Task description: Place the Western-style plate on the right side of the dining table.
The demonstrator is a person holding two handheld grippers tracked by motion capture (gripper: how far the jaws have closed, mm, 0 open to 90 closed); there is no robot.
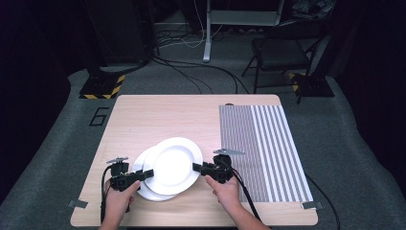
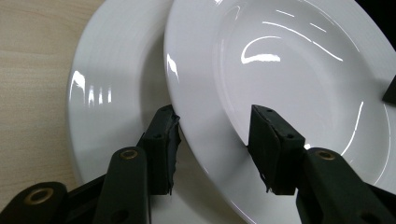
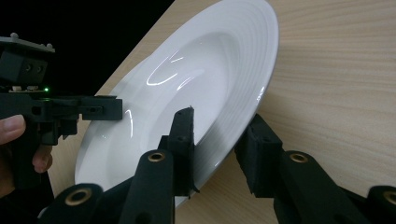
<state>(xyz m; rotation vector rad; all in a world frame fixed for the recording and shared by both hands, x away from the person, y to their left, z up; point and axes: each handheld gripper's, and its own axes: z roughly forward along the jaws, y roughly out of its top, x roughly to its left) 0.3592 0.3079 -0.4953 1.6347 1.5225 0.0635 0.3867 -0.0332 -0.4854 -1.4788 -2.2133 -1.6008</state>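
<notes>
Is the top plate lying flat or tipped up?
Tipped. The top plate rests slanted on the lower plate, its right rim clamped in the right gripper, so its far side looks raised above the table.

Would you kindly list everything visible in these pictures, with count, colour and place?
upper plate: 1, white, near middle of the table, tilted, overlapping the lower plate
lower plate: 1, white, flat on the table, partly under the upper plate
table: 1, light wood, centre of the high view
striped mat: 1, grey and white, right part of the table
chair: 1, dark, on the floor behind the table
cables: several, dark, on the grey floor beyond the table
left gripper: 1, black, jaws astride the upper plate's left rim, not pressing
right gripper: 1, black, clamped on the upper plate's right rim
hands: 2, at the near edge
</notes>
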